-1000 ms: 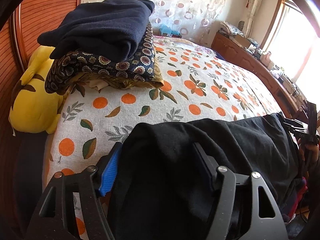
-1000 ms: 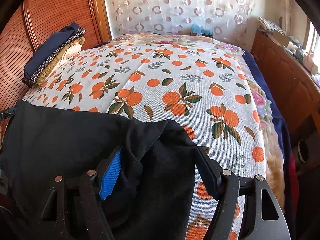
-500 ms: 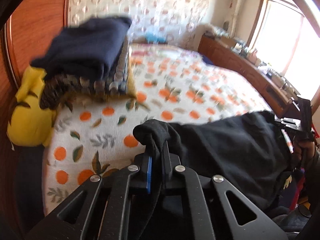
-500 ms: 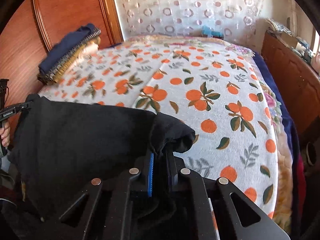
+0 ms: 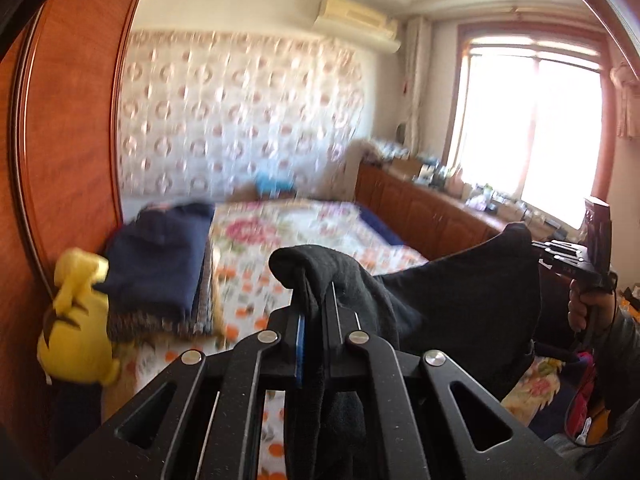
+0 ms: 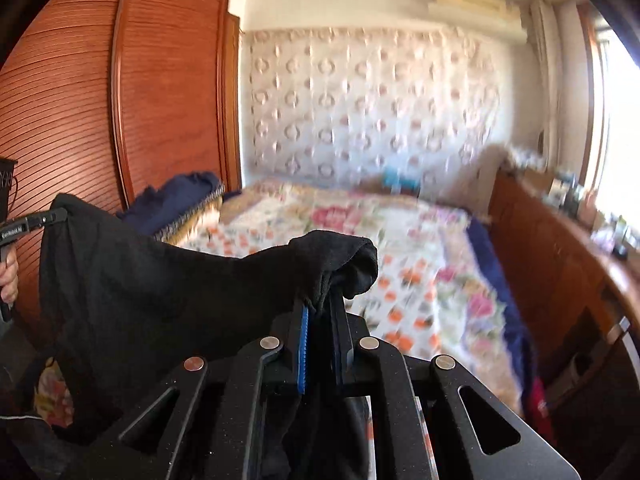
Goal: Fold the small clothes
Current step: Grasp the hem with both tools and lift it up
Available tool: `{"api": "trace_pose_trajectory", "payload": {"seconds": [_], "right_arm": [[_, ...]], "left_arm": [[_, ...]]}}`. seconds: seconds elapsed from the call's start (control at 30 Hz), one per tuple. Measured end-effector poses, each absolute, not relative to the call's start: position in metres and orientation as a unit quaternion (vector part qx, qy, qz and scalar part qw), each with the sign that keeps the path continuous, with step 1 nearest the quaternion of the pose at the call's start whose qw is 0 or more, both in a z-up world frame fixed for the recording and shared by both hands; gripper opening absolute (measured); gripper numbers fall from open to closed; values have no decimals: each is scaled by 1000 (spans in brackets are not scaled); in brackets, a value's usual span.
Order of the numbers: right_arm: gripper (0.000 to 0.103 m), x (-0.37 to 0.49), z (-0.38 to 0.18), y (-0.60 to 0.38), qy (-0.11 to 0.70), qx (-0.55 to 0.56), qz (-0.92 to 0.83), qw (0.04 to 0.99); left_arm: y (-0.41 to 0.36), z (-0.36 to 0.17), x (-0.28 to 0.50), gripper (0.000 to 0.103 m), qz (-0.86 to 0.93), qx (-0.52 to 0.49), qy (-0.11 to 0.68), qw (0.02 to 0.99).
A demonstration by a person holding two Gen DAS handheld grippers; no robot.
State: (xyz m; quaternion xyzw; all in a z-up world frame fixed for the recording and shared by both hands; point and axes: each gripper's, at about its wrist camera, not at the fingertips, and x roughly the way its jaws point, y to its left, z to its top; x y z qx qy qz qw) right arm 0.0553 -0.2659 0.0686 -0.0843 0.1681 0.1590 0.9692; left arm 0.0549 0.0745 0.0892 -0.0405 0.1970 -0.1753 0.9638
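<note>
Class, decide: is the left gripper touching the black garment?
Touching. The left wrist view shows the left gripper with its jaws shut on a bunched corner of the black garment.

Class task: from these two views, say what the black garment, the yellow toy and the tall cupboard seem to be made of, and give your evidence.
Black garment: soft matte knit, probably cotton jersey; it sags and bunches where the jaws pinch it.
Yellow toy: plush fabric, judging by its rounded, stuffed shape, though blurred.
Cupboard: reddish wood or veneer with a glossy finish; grain and ribbed slats show.

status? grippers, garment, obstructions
Left gripper and right gripper both shut on black fabric garment. Garment stretched between them, above orange-print bedspread. Nothing in the way.
</note>
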Motion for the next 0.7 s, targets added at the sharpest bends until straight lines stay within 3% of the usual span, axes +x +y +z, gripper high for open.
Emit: {"api": "trace_pose_trajectory", "payload": {"seconds": [0.2,0.33,0.7], "right_arm": [[9,43,117,-268,118,-128,132,976],[9,80,127,-270,115,-146,102,977],[9,245,40,-262,226,-161,61,959]], "left_arm": [[65,135,76,7,-171,-21,153,973],[53,133,124,7,-139,12,149,979],[26,46,286,7,-109,17,253,961]]}}
